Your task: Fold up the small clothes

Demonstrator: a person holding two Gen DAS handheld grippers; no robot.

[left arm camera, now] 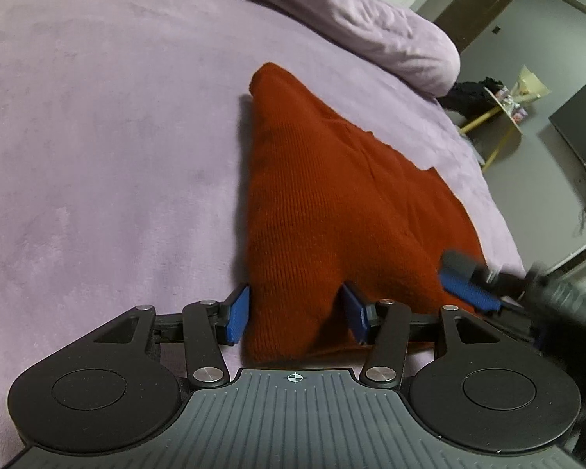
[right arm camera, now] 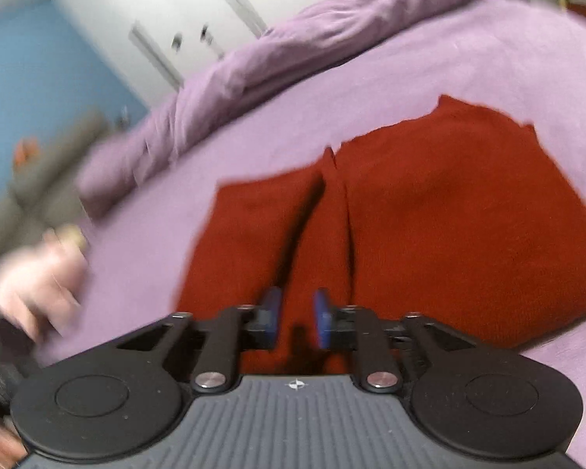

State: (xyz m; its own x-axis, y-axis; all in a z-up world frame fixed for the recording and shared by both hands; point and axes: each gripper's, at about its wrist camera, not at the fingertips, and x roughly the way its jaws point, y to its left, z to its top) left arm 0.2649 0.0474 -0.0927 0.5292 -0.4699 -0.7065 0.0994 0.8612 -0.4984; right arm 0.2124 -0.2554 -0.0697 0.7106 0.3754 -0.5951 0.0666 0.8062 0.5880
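Observation:
A rust-red knitted garment lies folded on the lilac bed cover. My left gripper is open, its blue pads standing either side of the garment's near corner without pinching it. My right gripper is open by a narrow gap and empty, hovering over the near edge of the same garment, just in front of a seam fold. The right gripper also shows in the left wrist view, blurred, at the garment's right corner. The right wrist view is motion-blurred.
A rumpled lilac duvet lies along the far side of the bed. The bed's right edge drops to a floor with a yellow-legged side table. A blurred hand shows at the left of the right wrist view.

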